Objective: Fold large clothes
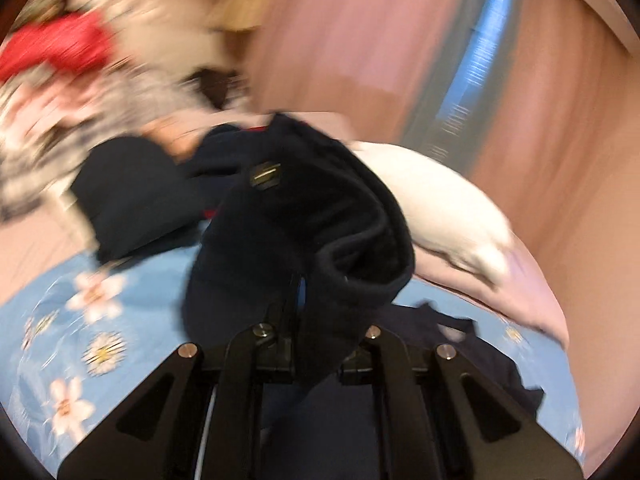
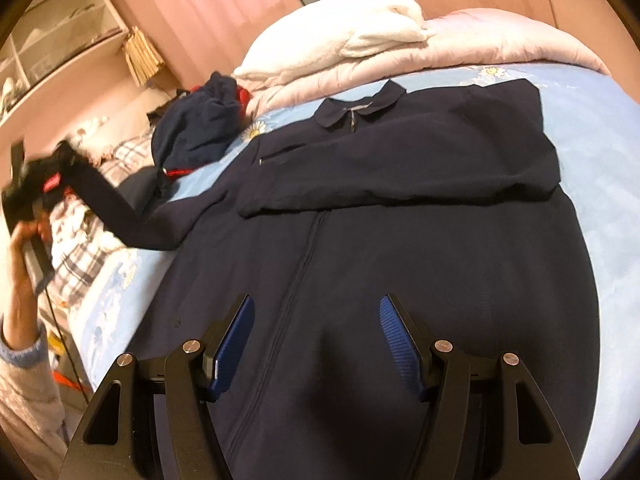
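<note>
A large navy zip jacket (image 2: 400,272) lies front-up on the blue flowered bedsheet (image 2: 600,140), collar (image 2: 360,114) towards the pillows. One sleeve (image 2: 400,180) is folded across its chest. The other sleeve (image 2: 132,216) is stretched out and lifted to the left, its end clamped in my left gripper (image 2: 60,156), which a hand (image 2: 24,240) holds. In the left wrist view the left gripper (image 1: 298,280) is shut on the sleeve's cuff (image 1: 320,220), which bulges up in front of the lens. My right gripper (image 2: 314,308) hovers open over the jacket's lower front with nothing between its fingers.
A second navy garment with red trim (image 2: 200,128) is heaped at the bed's far left. A white blanket (image 2: 360,32) and a pink quilt (image 2: 500,40) are stacked at the head. Plaid cloth (image 2: 92,216) lies left of the bed, under shelves (image 2: 60,32).
</note>
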A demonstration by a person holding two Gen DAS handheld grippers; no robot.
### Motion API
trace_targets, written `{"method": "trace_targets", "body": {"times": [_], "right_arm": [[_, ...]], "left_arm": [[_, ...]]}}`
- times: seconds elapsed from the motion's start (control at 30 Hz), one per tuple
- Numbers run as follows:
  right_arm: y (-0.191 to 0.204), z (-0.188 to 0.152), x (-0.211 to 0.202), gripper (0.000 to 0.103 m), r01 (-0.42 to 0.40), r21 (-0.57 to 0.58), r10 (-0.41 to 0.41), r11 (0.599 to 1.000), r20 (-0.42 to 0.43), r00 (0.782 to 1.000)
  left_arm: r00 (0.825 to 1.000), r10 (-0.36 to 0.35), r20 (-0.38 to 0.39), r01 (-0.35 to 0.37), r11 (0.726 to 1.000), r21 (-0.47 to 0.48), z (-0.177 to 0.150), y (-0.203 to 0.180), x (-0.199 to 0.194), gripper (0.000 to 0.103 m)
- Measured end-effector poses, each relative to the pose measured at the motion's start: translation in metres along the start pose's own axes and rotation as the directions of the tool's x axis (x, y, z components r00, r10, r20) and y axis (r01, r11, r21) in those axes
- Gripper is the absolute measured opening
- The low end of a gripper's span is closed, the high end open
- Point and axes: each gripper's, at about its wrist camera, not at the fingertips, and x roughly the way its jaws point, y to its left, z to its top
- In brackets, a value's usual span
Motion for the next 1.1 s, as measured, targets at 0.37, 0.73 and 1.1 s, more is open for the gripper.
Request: {"method": "trace_targets", "body": {"times": [0.37, 0.73, 1.1], "right_arm": [[-0.052, -0.005, -0.025, 0.065, 0.035, 0.153, -0.043, 0.988, 0.048, 0.998], [-0.074, 0.009, -0.028, 0.069, 0.024, 0.27, -0.034, 0.963, 0.032, 0.999], [-0.068, 0.072, 0.064, 0.069, -0.102, 0.387, 0.127, 0.916, -0.041, 0.991]], "left_arm": [[0.959, -0.133, -0.252, 0.212, 0.924, 0.319, -0.117, -0.224, 0.078, 0.015], [0.808, -0.223, -0.546, 0.37, 0.913, 0.174, -0.182, -0.193, 0.094, 0.086], [0.831, -0.321, -0.454, 0.194, 0.933, -0.304, -0.134, 0.019, 0.112, 0.09]]}}
